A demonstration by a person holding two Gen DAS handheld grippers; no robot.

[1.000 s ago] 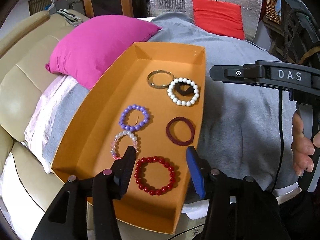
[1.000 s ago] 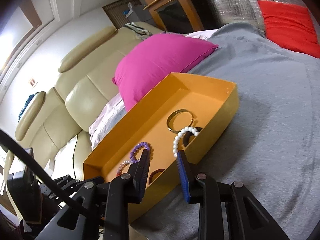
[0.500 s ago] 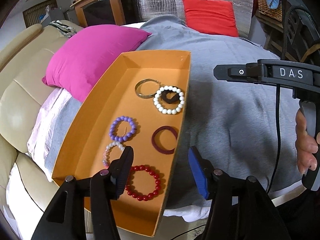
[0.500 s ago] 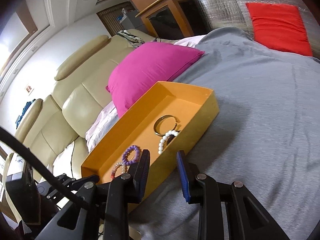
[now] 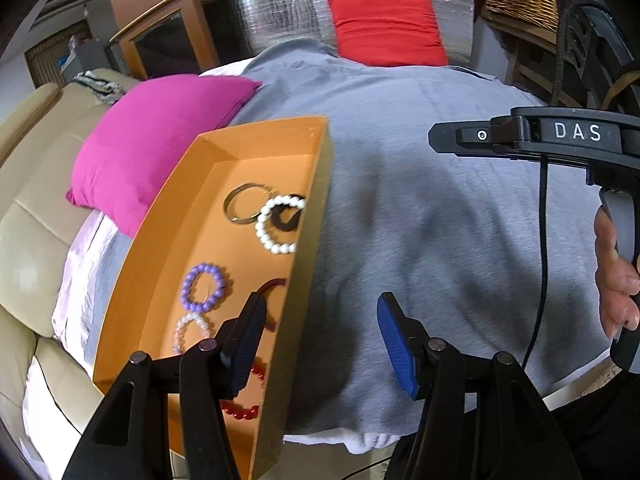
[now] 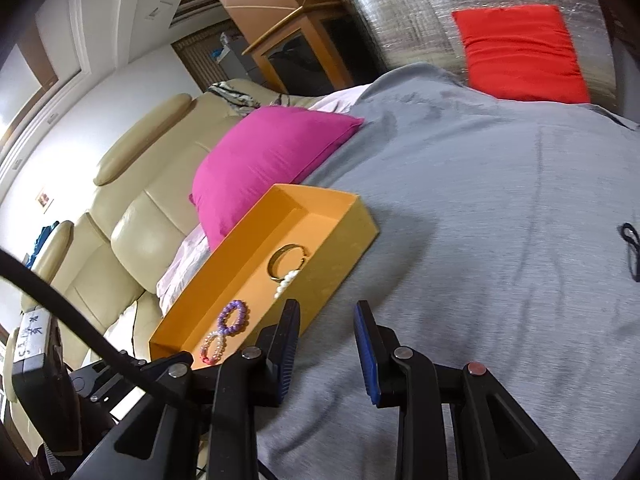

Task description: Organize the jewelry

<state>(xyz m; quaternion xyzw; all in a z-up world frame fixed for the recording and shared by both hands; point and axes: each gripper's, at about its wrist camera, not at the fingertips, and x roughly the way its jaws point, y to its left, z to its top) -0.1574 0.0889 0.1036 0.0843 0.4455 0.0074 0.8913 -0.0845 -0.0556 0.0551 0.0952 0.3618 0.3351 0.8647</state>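
We see a grey blanket (image 6: 500, 240) spread over the work surface, with a beige sofa (image 6: 132, 208) along its left side. A pink cushion (image 5: 160, 140) lies at the blanket's left edge, and a red cushion (image 6: 520, 56) leans against the silver backdrop at the far end.

An orange tray (image 5: 132, 280) rests on the blanket just beside the pink cushion. It holds the jewelry: a gold bangle (image 5: 240, 208) at the far end, touching a white bead bracelet (image 5: 276, 224) that encircles a black band (image 5: 290, 218). Nearer lie a purple bead bracelet (image 5: 204, 286), a pink-and-white bead bracelet (image 5: 188, 330), a maroon band (image 5: 272, 286) and a red bead bracelet (image 5: 244, 408), the last two partly hidden by the tray wall.

The left gripper (image 5: 320, 340) hovers over the tray's right wall, tongs apart, nothing between them. The right gripper (image 6: 326, 344) hovers above the bare blanket beside the tray, tongs narrowly apart and empty. A black hair tie (image 6: 630, 248) lies alone on the blanket, well apart from the tray.
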